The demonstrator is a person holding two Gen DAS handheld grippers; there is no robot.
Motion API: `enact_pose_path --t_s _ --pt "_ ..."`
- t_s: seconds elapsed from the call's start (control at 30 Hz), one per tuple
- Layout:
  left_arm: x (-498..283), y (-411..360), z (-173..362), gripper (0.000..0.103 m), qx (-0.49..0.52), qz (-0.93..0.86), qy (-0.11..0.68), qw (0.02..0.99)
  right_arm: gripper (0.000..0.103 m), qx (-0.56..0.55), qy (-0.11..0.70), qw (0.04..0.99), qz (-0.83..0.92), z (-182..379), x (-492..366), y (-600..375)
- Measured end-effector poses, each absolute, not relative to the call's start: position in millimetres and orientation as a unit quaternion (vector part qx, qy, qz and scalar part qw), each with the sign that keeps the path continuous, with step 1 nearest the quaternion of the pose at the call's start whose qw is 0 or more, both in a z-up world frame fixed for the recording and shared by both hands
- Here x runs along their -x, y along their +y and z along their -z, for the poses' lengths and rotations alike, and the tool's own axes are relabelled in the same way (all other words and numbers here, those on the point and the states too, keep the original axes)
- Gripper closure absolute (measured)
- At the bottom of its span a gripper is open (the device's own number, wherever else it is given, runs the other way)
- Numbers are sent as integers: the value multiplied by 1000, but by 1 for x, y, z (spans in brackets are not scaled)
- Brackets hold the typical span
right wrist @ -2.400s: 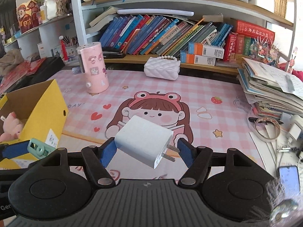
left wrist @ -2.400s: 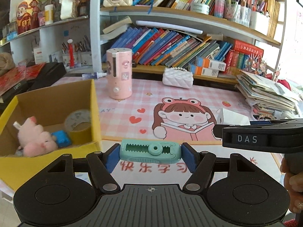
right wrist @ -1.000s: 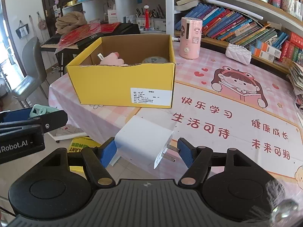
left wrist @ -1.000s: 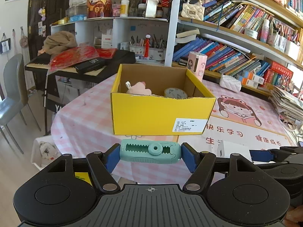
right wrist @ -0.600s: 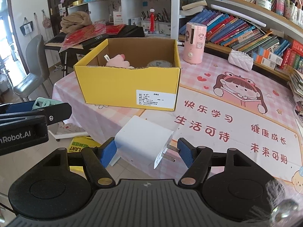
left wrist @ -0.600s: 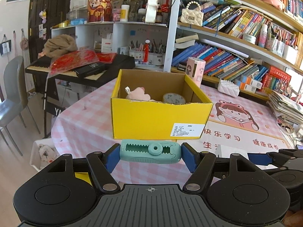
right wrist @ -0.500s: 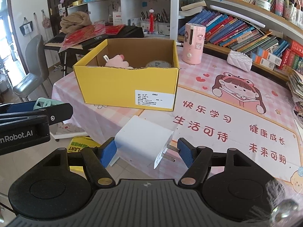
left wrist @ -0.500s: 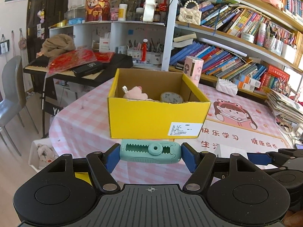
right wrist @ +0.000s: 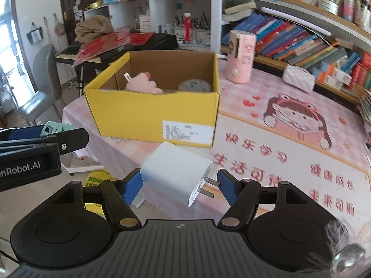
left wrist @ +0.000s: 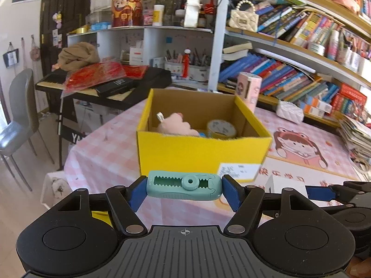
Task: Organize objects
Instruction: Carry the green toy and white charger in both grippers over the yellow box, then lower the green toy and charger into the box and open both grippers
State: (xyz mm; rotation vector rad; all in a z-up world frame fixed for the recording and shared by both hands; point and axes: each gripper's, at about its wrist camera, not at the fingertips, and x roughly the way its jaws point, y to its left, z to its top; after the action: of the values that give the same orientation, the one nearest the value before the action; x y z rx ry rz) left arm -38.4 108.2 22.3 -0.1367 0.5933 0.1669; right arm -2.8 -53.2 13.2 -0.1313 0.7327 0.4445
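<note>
Left gripper [left wrist: 184,186] clamps teal plastic toothed clip [left wrist: 184,186], long axis crosswise. Right gripper [right wrist: 178,183] grips white plastic plug charger [right wrist: 175,173]. Yellow cardboard box [left wrist: 204,149] dead ahead, open top up; left nearer, likely.

— How did the left gripper [left wrist: 184,191] stand?
— Level before the yellow box [left wrist: 199,153], fingers clamped on the teal clip [left wrist: 184,185].
— The right gripper [right wrist: 178,184]?
— Beside it, gripping the white charger [right wrist: 175,170].
</note>
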Motion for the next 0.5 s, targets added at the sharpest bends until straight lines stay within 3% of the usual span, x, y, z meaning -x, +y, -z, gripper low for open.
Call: enact_pose_path --t_s 0.5 --pt "-57 121 -43 34 50 -137 260 955 35 72 265 923 -269 -57 -104 -34"
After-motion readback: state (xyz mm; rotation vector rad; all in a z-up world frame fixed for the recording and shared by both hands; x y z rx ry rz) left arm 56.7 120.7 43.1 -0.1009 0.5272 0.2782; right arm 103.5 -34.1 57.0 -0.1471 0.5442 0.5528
